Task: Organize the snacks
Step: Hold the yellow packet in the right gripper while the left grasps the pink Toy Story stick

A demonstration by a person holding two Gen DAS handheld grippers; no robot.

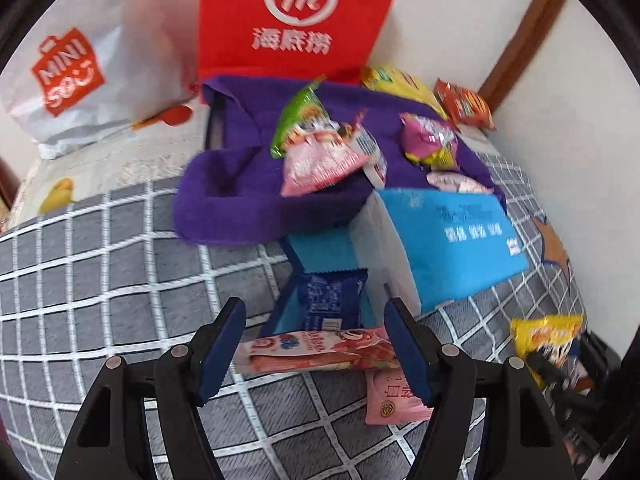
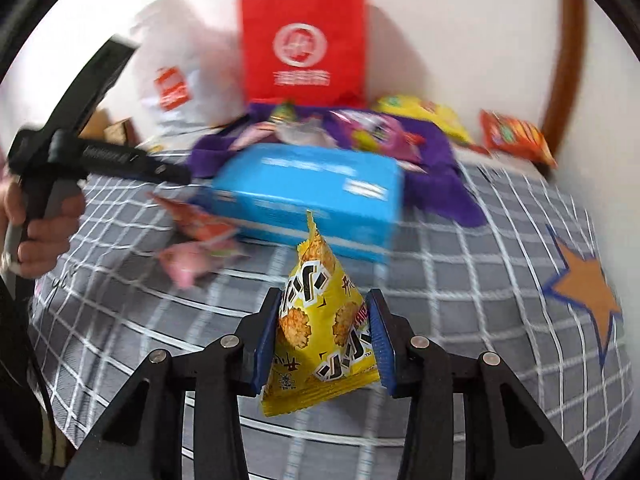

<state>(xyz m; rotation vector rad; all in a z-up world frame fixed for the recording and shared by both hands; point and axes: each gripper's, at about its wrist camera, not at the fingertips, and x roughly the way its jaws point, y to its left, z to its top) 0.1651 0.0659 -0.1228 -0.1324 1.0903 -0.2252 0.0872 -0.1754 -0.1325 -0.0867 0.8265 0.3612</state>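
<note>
One yellow snack packet [image 2: 316, 320] is pinched at its puffed middle between the pads of the right gripper [image 2: 320, 336], lifted above the checked bedcover [image 2: 460, 300] just before the blue box [image 2: 312, 196]. It is judged light, soft and crushable; a gentle hold suffices. The left gripper [image 1: 316, 356] is spread, empty, over a pink wafer packet [image 1: 320, 350] lying by the box's open end.

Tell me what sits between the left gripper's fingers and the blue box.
Left wrist view: a long pink snack pack lies between the left gripper and the blue box.
</note>
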